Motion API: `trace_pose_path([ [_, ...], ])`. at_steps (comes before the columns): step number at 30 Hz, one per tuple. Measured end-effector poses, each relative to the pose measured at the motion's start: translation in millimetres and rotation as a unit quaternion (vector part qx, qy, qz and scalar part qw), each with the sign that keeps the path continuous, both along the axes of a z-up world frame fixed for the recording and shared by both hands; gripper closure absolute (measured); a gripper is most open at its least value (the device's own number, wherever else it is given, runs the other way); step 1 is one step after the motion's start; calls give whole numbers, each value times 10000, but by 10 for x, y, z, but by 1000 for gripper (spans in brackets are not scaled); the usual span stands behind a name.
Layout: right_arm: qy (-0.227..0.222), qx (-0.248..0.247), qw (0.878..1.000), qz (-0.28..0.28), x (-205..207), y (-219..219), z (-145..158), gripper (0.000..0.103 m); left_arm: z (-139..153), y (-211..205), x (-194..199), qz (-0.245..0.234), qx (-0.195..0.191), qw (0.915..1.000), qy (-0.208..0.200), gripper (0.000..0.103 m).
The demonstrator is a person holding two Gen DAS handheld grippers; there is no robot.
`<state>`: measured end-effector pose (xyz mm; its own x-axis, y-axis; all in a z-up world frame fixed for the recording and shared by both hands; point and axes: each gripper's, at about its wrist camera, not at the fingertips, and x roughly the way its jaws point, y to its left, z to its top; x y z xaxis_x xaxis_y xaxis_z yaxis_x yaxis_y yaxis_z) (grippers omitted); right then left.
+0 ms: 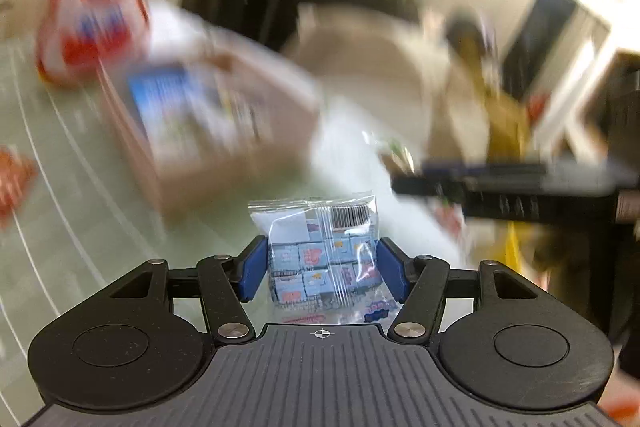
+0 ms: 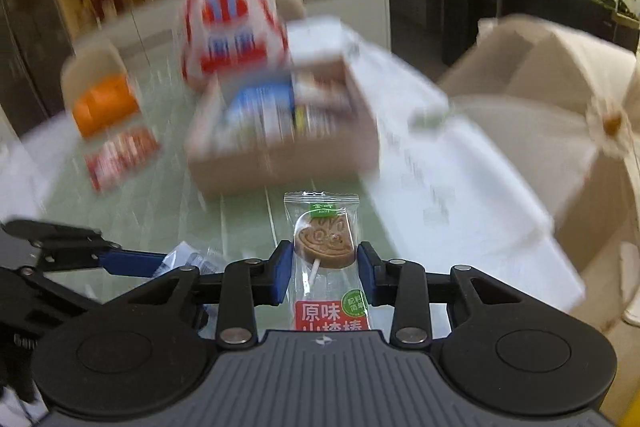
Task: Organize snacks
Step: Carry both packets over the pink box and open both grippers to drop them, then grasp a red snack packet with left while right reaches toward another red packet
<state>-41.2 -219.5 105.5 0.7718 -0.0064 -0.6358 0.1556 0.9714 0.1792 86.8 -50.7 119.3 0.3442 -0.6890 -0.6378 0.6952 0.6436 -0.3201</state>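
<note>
Left gripper [image 1: 322, 267]: blue pads closed partway on a clear candy bag [image 1: 320, 247], which stands upright between them.
Red-and-white bag [image 1: 92, 11]: stands on the table [image 1: 60, 187], far left behind the box, blurred.
Box [image 2: 280, 123]: open cardboard, ahead of both grippers on the table, some packs already inside; it looks the likely drop spot.
Key relation: box lies forward and slightly left of each held snack; neither hand looks clearly nearer.
Right gripper [image 2: 323, 269]: pads pinch a wrapped lollipop [image 2: 324, 239], stick pointing back toward the hand.
</note>
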Motion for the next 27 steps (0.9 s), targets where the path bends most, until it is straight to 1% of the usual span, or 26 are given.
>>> trace_pose_path([
  [2,-229,61,9997,36,259,-122,262,68,255,-22,305,308,-252,9987,-332,38],
  [3,-276,136,9995,57,434,-189,364,68,342,-80,555,408,-261,9982,-345,38],
  [5,-326,316,9988,189,887,-332,500,68,357,-159,1027,536,-383,9978,-108,38],
  [6,-347,316,9986,239,1079,-384,514,68,308,-202,1284,648,-385,9971,29,38],
  [8,-218,284,9991,245,1553,-471,436,68,154,-277,1660,842,-257,9957,297,38],
  [9,-96,368,9988,297,1745,-512,359,67,35,-314,1822,889,-202,9948,460,38],
  [10,41,529,9978,404,1905,-558,269,63,-83,-351,1948,944,-139,9938,576,38],
  [11,205,731,9962,416,2057,-618,167,63,-174,-375,2031,1019,-56,9927,639,38],
  [13,359,1026,9938,230,2175,-717,27,61,-328,-360,2114,1133,98,9905,769,39],
  [15,315,1018,9940,262,2156,-705,-20,56,-374,-261,2118,1101,-35,9901,866,39],
  [16,272,905,9952,246,2127,-683,-27,49,-364,-212,2117,1078,-50,9905,854,39],
  [17,244,720,9969,195,2094,-646,-30,46,-356,-170,2117,1067,-27,9911,790,39],
  [19,271,356,9989,134,2063,-531,-27,46,-270,-11,2069,1134,-91,9921,523,39],
  [21,256,-65,9995,179,2019,-350,12,46,-182,251,2083,1326,-190,9902,391,39],
  [22,228,-249,9992,230,1994,-249,30,45,-145,430,2111,1490,-179,9880,359,39],
  [24,112,-816,9958,392,1953,79,60,40,-130,850,2217,1872,-62,9817,353,39],
  [26,-61,-1280,9896,661,1910,441,93,34,-177,1270,2332,2251,29,9735,393,39],
  [27,-137,-1406,9868,793,1883,631,102,33,-234,1513,2392,2447,62,9686,442,39],
])
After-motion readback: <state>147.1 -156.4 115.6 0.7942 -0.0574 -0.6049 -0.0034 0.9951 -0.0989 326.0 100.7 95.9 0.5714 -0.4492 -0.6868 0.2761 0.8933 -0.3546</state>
